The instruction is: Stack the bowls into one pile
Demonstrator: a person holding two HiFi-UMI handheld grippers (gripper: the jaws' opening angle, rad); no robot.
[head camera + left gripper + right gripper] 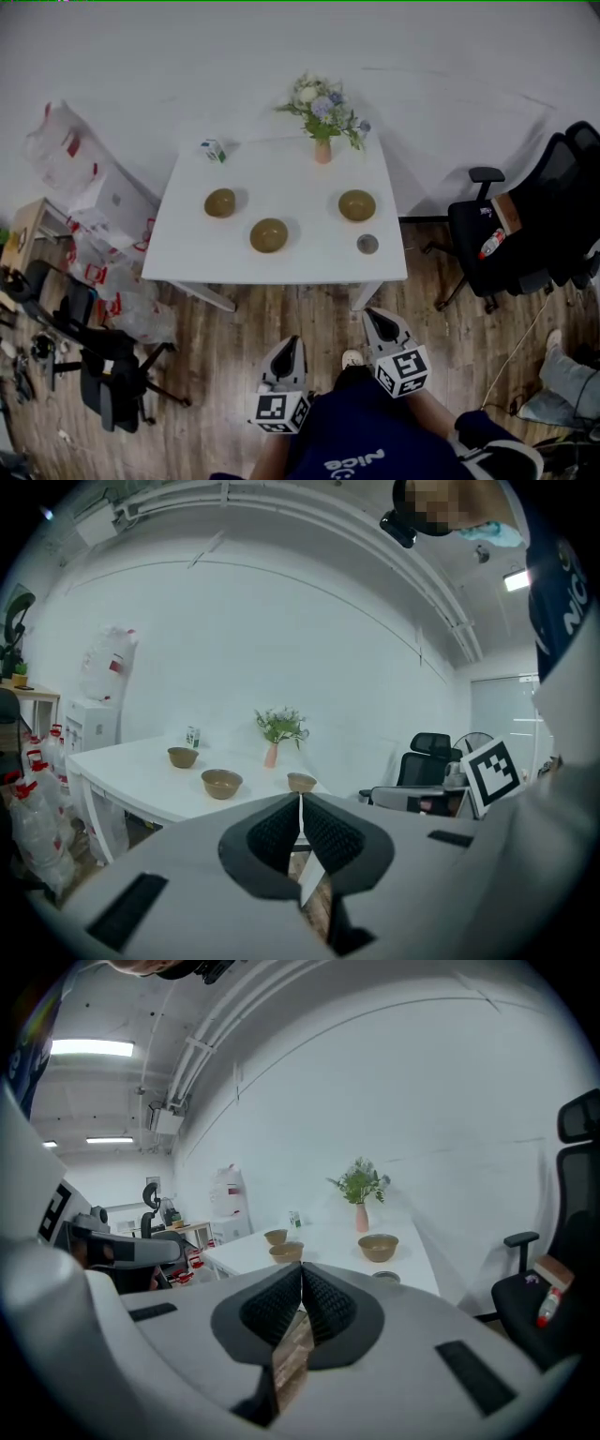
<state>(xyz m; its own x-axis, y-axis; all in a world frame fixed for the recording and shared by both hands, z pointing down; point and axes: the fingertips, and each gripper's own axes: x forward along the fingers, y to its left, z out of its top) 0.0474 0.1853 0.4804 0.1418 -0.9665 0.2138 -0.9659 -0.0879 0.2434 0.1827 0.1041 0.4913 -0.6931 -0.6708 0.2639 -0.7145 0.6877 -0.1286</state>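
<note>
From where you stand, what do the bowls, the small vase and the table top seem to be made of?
Bowls: probably glazed ceramic, possibly plastic; even olive-brown colour with a soft sheen. Vase: likely ceramic, matte; opaque pinkish-orange, no glare. Table top: white laminate or painted board; smooth, even, no grain showing. At this distance none is certain.

Three cameras, one white table (291, 202)
Head view looks steeply down from well back, table at 12 o'clock; both gripper views face it nearly level from afar, sharing its bowls (269, 234).
</note>
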